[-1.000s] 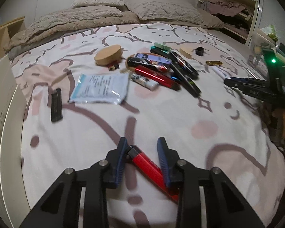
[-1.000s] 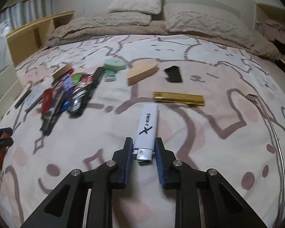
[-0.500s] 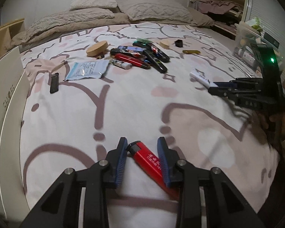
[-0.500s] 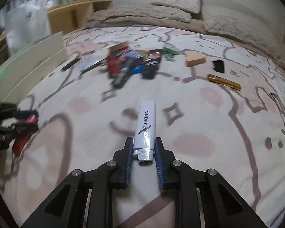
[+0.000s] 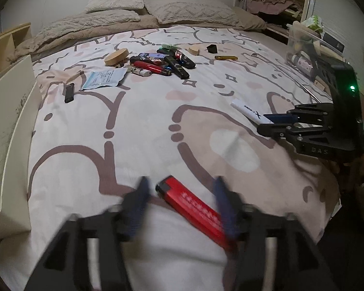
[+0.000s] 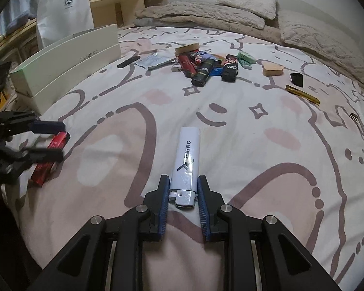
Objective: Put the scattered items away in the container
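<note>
We're opening the left gripper point(image 5: 180, 194) — its jaws are spreading, blurred, with the red lighter point(image 5: 196, 214) lying slantwise between them, pads off it. We're clamping the white lighter point(image 6: 186, 163) by its metal end in the right gripper point(image 6: 183, 195), body pointing out over the bedspread point(image 6: 230, 97). Farther up — the lighter pile point(image 6: 206, 65) is sitting mid-bed, the cream box point(image 6: 68, 65) standing at the bed's left edge.

Your left gripper point(image 5: 180, 200) is all blurry at the bottom, and it hides the red lighter's point(image 5: 194, 212) end.
</note>
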Demonstrator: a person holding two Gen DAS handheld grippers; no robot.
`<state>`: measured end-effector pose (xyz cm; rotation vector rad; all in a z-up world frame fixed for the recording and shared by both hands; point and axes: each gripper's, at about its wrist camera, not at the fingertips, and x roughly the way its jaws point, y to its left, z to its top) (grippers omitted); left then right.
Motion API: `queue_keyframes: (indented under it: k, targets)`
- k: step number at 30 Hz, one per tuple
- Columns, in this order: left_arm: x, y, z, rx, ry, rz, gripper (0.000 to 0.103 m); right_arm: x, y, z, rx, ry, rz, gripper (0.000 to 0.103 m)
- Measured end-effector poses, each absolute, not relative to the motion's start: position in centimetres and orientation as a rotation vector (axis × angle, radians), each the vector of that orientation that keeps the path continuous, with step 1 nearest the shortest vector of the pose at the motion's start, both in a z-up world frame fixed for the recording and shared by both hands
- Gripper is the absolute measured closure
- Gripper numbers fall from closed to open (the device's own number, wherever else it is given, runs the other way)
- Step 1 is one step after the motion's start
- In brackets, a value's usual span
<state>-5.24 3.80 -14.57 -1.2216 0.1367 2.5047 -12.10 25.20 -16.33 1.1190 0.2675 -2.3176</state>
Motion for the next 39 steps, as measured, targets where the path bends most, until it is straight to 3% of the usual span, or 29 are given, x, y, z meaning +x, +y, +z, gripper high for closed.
queue_keyframes:
  k: [5, 7, 9, 10, 18, 32, 35, 37, 39]
  targets:
    - [-3.1, 4.3, -14.1, -1.220, 0.198, 2.497, 0.033, -12.3, 25.5, -16.0, 1.133, 0.283, -2.305, 0.077]
    - [-2.4, 4.3, -14.3, -1.235, 0.223, 2.486, 0.033, -12.2, 25.9, -15.7, 1.140, 0.316, -2.320, 0.068]
    - [-1.8, 4.3, -14.5, -1.258, 0.222, 2.473, 0.033, -12.3, 26.5, -15.6, 1.154, 0.369, -2.369, 0.034]
    - [-1.5, 4.2, -14.6, -1.272, 0.204, 2.459, 0.033, -12.4, 26.9, -15.6, 1.162, 0.389, -2.391, 0.029]
    - [-0.1, 5.6, -14.6, -1.275, 0.065, 2.357, 0.033, -14.6, 32.1, -15.6, 1.257, 0.264, -2.506, 0.028]
    - [-0.5, 9.8, -13.7, -1.210, 0.045, 2.259, 0.033, -14.7, 34.5, -14.9, 1.191, 0.091, -2.464, 0.021]
    - [-0.3, 10.0, -12.5, -1.157, 0.084, 2.277, 0.033, -14.2, 33.9, -14.3, 1.135, 0.055, -2.431, 0.001]
    - [-0.4, 9.7, -11.8, -1.132, 0.129, 2.321, 0.032, -14.1, 33.2, -14.1, 1.127, 0.039, -2.411, 0.000]
    - [-0.8, 8.9, -11.5, -1.116, 0.158, 2.373, 0.015, -13.9, 32.4, -14.1, 1.131, 0.026, -2.402, 0.000]
